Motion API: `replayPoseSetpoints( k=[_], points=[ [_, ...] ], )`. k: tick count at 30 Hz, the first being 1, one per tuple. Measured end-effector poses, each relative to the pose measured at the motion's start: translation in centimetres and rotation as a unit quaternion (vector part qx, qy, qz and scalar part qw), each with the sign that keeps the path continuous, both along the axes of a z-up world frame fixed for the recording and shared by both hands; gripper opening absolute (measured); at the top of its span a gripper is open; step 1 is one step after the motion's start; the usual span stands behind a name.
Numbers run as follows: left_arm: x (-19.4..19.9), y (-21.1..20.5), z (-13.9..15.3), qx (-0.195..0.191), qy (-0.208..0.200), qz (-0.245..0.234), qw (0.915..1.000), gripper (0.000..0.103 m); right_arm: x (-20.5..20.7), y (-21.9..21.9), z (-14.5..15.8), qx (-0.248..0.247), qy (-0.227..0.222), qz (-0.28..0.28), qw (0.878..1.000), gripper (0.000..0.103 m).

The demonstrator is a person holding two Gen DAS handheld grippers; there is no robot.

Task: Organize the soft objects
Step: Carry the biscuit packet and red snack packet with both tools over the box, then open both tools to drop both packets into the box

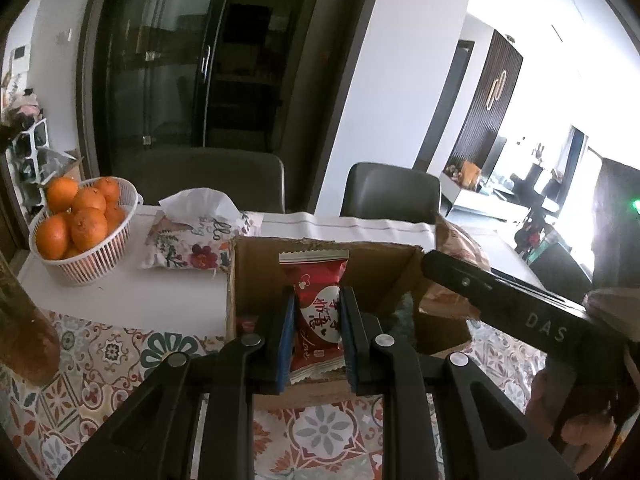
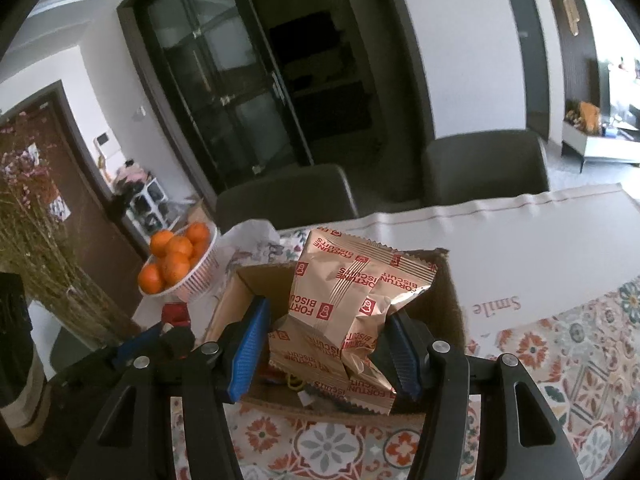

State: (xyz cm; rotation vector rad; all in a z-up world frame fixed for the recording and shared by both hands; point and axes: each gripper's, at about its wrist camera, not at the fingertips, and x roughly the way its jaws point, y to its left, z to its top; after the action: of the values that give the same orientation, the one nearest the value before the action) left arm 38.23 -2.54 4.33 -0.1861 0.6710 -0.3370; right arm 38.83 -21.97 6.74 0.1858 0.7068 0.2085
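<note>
Landmark: cardboard box (image 1: 256,280) on table (image 1: 132,304). Tissue pack (image 1: 200,236) just behind its left corner; basket of oranges (image 1: 86,240) further left. Two chairs (image 1: 392,192) behind. Snack packet (image 1: 318,312) above box; biscuit packets (image 2: 352,304) over its opening.

"FORTUNE BISCUITS" on tan packets (image 2: 352,300), "Love" on red packet (image 1: 318,312), "Smile" on tablecloth (image 2: 498,306), "DAS" on black claw arm (image 1: 546,326)

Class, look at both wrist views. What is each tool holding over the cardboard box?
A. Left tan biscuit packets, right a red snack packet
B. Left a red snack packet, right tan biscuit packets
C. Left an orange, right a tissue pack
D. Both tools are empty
B: the left tool is clamped on the red snack packet, and the right tool has the tan biscuit packets between its blue pads, above the cardboard box.
</note>
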Motion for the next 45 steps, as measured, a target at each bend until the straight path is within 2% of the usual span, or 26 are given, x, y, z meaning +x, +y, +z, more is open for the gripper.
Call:
replayPoseSetpoints(
  k=[10, 19, 21, 24, 29, 35, 45],
  points=[
    [3.3, -1.1, -1.5, 0.024, 0.042, -0.018, 0.9987, 0.022, 3.8, 0.0, -2.6, -0.007, 0.062, 0.019, 0.998, 0.058],
    [5.4, -2.0, -3.3, 0.040, 0.081, -0.032, 0.9954, 0.023, 5.7, -0.4, -4.3, -0.007, 0.097, 0.023, 0.995, 0.059],
    [5.6, -2.1, -3.7, 0.040, 0.090, -0.034, 0.9946, 0.025, 6.0, -0.4, -4.6, -0.004, 0.106, 0.027, 0.994, 0.061],
    [5.8, -2.1, -3.9, 0.037, 0.098, -0.033, 0.9940, 0.030, 6.3, -0.5, -4.8, 0.003, 0.112, 0.025, 0.993, 0.071],
    [5.3, -1.7, -3.5, 0.042, 0.089, -0.022, 0.9949, 0.031, 6.0, -0.4, -4.5, 0.001, 0.105, 0.017, 0.994, 0.073],
    [4.0, -1.0, -2.5, 0.059, 0.066, 0.004, 0.9960, 0.038, 4.4, -0.1, -3.6, -0.031, 0.083, 0.002, 0.996, 0.073],
    [0.3, -0.1, -0.4, 0.058, 0.044, 0.024, 0.9971, 0.045, -0.7, 0.5, -0.8, -0.074, 0.030, -0.013, 0.997, 0.073]
  ],
)
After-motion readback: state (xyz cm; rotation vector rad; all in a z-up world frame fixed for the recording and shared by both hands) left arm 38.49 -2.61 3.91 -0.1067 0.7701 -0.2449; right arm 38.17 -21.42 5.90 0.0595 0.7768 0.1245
